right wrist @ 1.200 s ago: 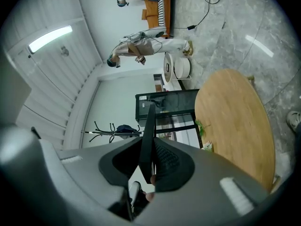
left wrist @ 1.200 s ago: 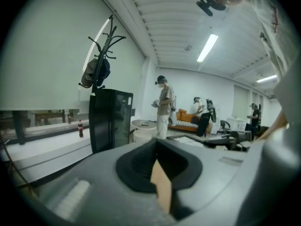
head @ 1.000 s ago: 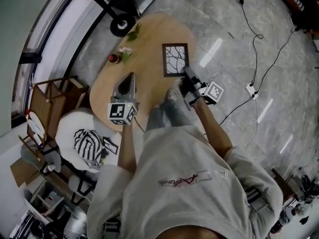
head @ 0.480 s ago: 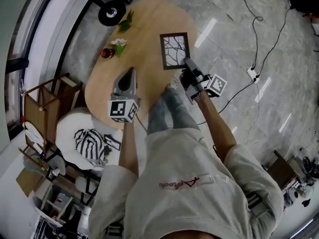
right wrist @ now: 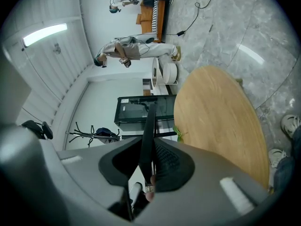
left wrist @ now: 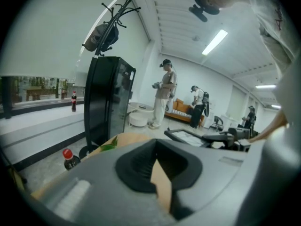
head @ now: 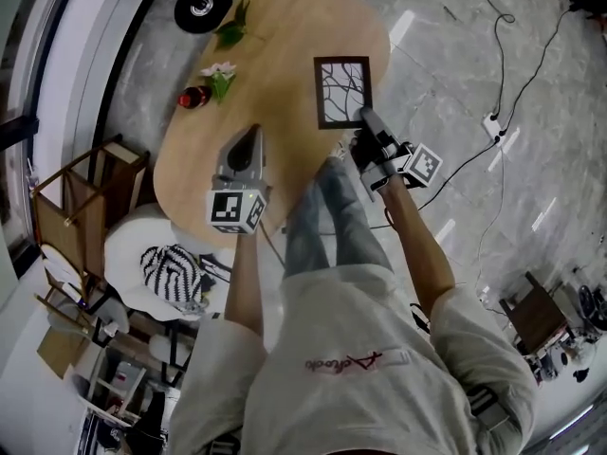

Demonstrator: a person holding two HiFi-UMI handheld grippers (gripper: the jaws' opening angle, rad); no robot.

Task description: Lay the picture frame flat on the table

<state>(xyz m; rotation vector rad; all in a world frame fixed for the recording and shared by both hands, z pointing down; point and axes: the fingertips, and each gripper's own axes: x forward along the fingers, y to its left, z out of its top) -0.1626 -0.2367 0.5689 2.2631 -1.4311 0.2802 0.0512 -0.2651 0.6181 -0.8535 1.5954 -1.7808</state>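
The picture frame [head: 342, 91], dark-edged with a branch drawing, lies close to level over the right side of the oval wooden table [head: 275, 55]. I cannot tell if it touches the wood. My right gripper [head: 363, 117] is shut on the frame's near right corner. In the right gripper view the frame [right wrist: 149, 126] runs edge-on between the jaws of that gripper [right wrist: 149, 166]. My left gripper [head: 251, 136] hovers over the table's near left part, apart from the frame, jaws together and holding nothing. In the left gripper view the frame [left wrist: 188, 135] shows low at the right.
A red-capped bottle [head: 193, 97], a flower [head: 220, 72] and a leafy sprig [head: 230, 31] lie at the table's far left. A wheeled black stand [head: 199, 8] is beyond. A wooden rack [head: 85, 183] and a white chair [head: 171, 268] stand at left. Cables and a power strip [head: 493, 121] lie on the floor at right.
The head view has shifted, so table and frame sit slightly higher in it. My right gripper keeps its hold on the frame's corner. The left gripper has hardly moved.
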